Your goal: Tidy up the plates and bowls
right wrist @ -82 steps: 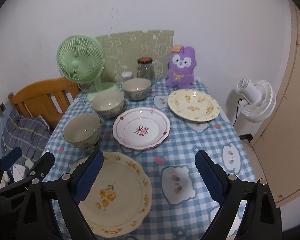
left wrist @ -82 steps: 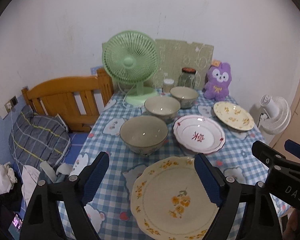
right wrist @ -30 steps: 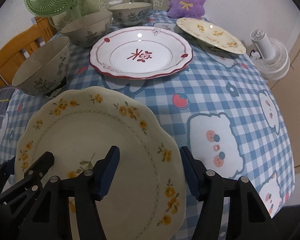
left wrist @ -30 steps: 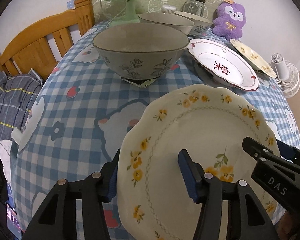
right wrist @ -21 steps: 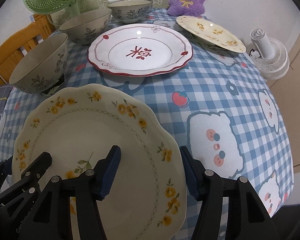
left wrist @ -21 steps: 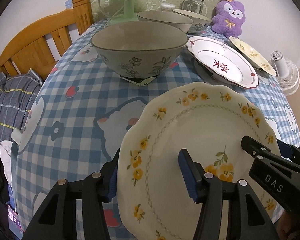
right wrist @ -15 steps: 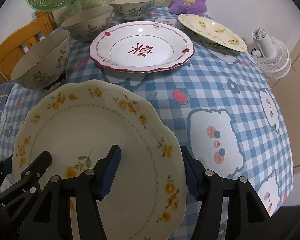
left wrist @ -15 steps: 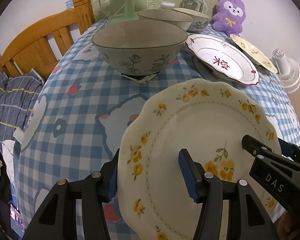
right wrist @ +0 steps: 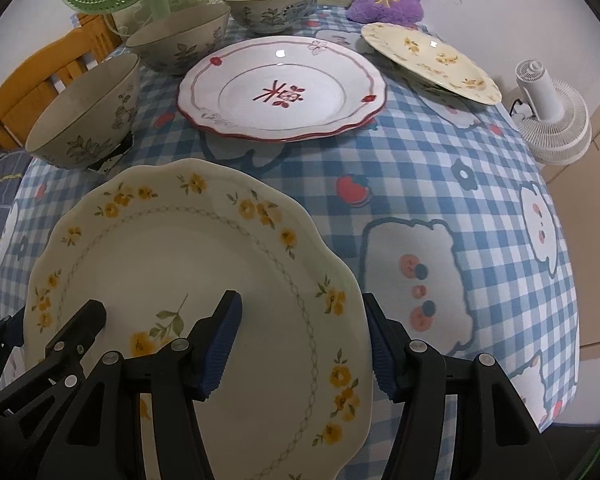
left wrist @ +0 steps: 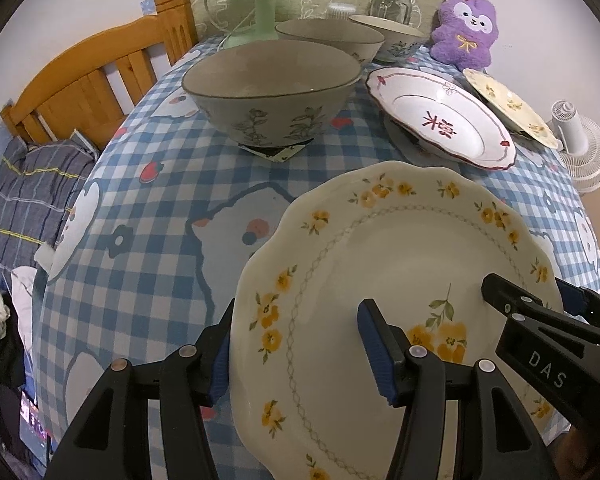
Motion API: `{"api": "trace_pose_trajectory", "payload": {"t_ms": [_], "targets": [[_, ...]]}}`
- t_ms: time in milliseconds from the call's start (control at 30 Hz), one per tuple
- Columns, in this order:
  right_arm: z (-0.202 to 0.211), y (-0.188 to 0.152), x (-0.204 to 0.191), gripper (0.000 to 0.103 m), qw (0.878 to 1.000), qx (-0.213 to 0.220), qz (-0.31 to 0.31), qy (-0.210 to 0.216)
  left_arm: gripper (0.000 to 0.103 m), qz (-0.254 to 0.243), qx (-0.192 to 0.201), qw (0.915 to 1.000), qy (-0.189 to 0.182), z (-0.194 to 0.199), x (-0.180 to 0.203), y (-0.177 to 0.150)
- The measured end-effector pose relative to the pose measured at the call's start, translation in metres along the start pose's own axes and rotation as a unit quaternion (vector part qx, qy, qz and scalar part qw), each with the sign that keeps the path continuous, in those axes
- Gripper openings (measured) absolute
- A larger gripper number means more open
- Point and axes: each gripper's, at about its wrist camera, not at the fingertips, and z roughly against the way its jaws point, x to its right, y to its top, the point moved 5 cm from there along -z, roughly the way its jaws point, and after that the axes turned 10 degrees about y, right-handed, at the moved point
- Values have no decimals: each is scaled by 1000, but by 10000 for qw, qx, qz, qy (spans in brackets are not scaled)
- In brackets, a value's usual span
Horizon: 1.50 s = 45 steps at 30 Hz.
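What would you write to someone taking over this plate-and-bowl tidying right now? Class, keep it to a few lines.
Left claw: shut on the near plate, left rim.
Right claw: shut on its right rim.
Where: near plate looks raised off the table and tilted; red plate mid-table, far plate beyond it; bowls in a row on the left, separate.
Done: nothing stacked yet.
Left: probably stack the plates, then nest the bowls.
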Motion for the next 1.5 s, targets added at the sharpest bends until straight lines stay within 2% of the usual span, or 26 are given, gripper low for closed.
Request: {"api": "trace_pose_trajectory", "payload": {"t_ms": [767, 1500], "targets": [[38, 8, 97, 62, 9996, 185, -105, -181, 57, -165, 194, 9994, -221, 32, 98, 11], [39, 9, 188, 61, 9989, 103, -278, -371, 57, -269, 88, 9989, -379, 29, 186, 13]]}}
